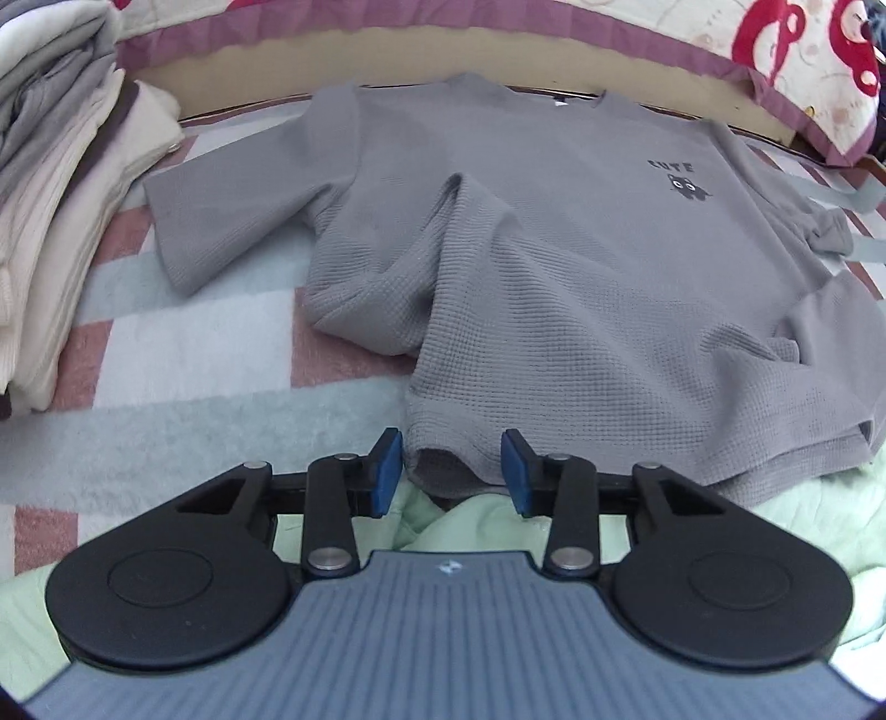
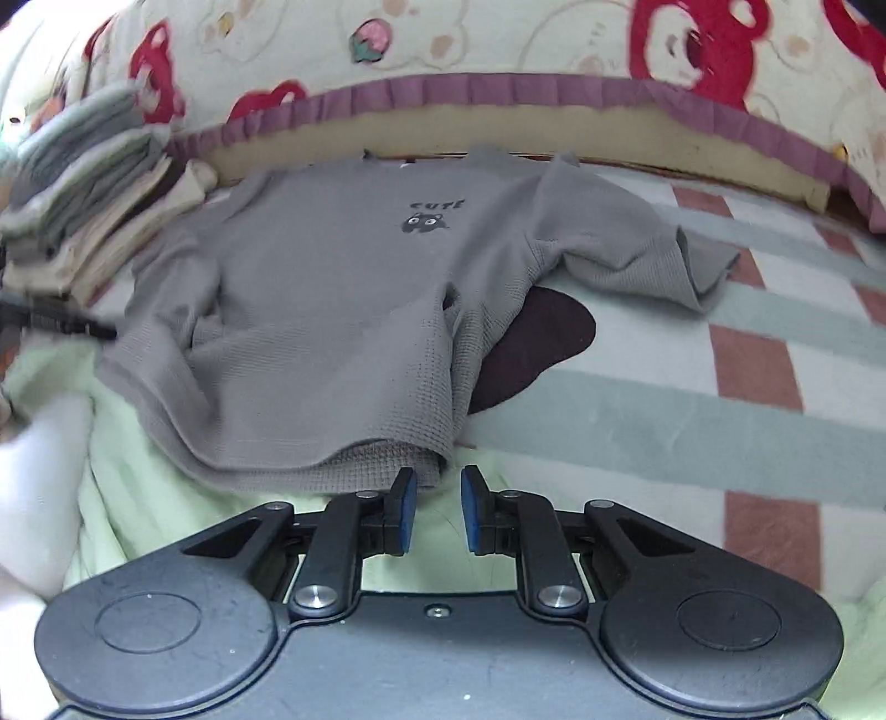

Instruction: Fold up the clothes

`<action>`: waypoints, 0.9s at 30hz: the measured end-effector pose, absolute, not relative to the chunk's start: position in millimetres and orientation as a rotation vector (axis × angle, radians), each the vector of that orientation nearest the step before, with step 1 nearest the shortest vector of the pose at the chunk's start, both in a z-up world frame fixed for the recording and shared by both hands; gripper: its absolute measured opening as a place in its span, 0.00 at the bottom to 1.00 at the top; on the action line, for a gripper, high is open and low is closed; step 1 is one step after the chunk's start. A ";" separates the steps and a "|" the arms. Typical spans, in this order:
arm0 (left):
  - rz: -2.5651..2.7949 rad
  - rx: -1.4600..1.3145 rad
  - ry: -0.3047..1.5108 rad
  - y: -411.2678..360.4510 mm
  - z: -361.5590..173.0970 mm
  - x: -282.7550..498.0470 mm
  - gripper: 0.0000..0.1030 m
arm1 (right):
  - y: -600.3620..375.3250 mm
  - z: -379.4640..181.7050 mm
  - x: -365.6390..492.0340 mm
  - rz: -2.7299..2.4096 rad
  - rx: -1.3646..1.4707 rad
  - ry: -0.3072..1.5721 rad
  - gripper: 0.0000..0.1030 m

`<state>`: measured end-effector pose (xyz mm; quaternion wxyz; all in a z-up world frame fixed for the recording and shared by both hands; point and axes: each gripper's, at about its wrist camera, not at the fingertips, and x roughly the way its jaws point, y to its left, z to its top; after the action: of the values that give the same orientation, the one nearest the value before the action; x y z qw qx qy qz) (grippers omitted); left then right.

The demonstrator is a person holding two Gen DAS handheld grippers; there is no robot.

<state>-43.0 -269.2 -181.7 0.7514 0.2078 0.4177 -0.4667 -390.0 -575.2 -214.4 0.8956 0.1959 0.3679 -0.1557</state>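
The grey T-shirt (image 1: 554,266) lies spread face up on the striped bedspread (image 1: 166,343), its collar toward the far edge of the bed under the bear-print quilt (image 2: 443,50) and its hem toward the person holding the tools. So its long axis runs straight away from both claws, collar far and hem near. A small "CUTE" print with a little dark animal (image 2: 426,219) shows on the chest. The body is rumpled, with a ridge of cloth running up the middle, and both short sleeves stick out sideways.

The left gripper (image 1: 451,471) sits right at the hem's left corner. Its blue pads are set wide apart, with the hem edge lying in the gap between them, and nothing is pinched. The right gripper (image 2: 437,509) is at the hem's right corner, jaws parted rather less, with the corner of cloth just ahead of its left pad; it holds nothing either. Each claw is nearest its own corner of the hem, which overhangs a pale green blanket (image 2: 144,443).

A stack of folded clothes (image 1: 61,183) sits off to the left, and a dark patch (image 2: 531,343) peeks out from under the shirt's right side. The shirt itself lies unfolded.
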 end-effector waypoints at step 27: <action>-1.098 0.651 0.844 -261.0 -170.6 -47.2 0.73 | -595.7 -188.9 -349.8 -0.741 0.195 0.689 0.02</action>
<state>-47.2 -261.0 -170.6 0.7214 0.2947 0.3819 -0.4968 -349.8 -595.7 -188.9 0.8702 0.0932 0.3293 -0.3544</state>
